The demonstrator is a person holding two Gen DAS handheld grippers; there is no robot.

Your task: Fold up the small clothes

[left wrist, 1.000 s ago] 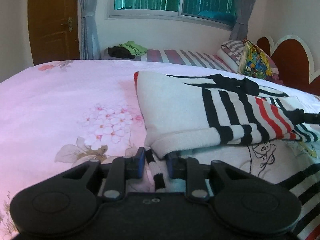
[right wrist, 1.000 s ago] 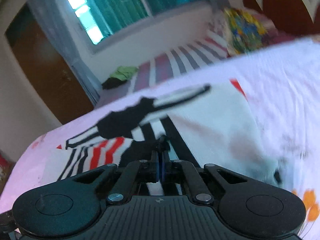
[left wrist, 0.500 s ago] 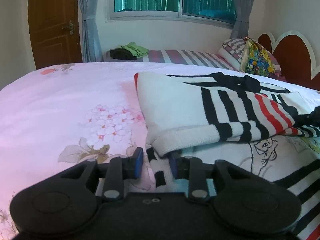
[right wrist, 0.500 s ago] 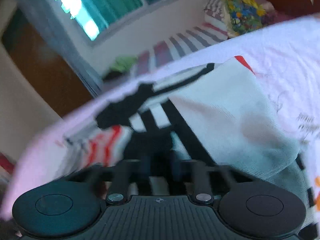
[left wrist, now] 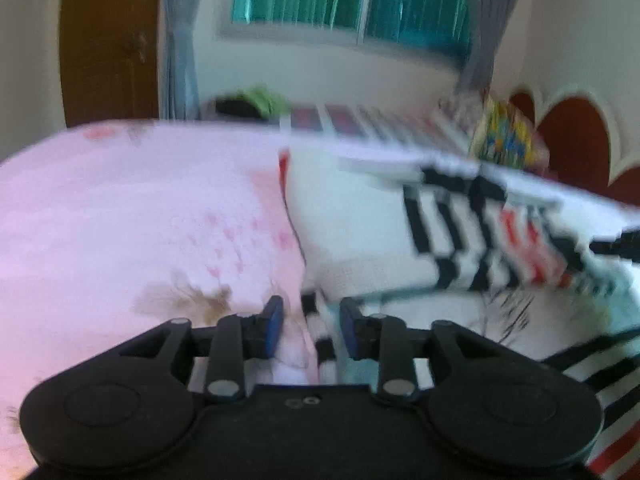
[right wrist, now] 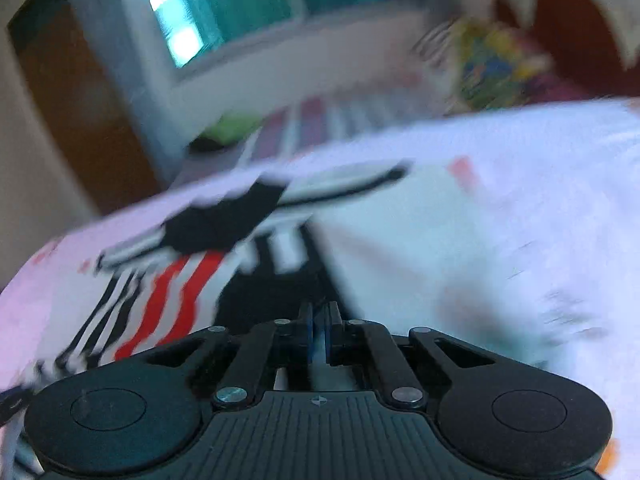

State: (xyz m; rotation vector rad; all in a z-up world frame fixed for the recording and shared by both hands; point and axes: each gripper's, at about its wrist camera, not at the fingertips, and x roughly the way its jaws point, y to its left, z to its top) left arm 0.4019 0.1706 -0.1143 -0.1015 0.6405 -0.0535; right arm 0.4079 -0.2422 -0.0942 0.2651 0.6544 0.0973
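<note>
Clearly the striped garment [left wrist: 360, 236] lies half folded on the pink bed [left wrist: 120, 216], soft and light. Left tongs [left wrist: 308, 328] stand apart around its hem; right tongs [right wrist: 318, 334] look nearly together, perhaps pinching cloth. Better grip edges.

Left gripper [left wrist: 308, 330] parted, right gripper [right wrist: 318, 338] nearly closed (narrow gap)
</note>
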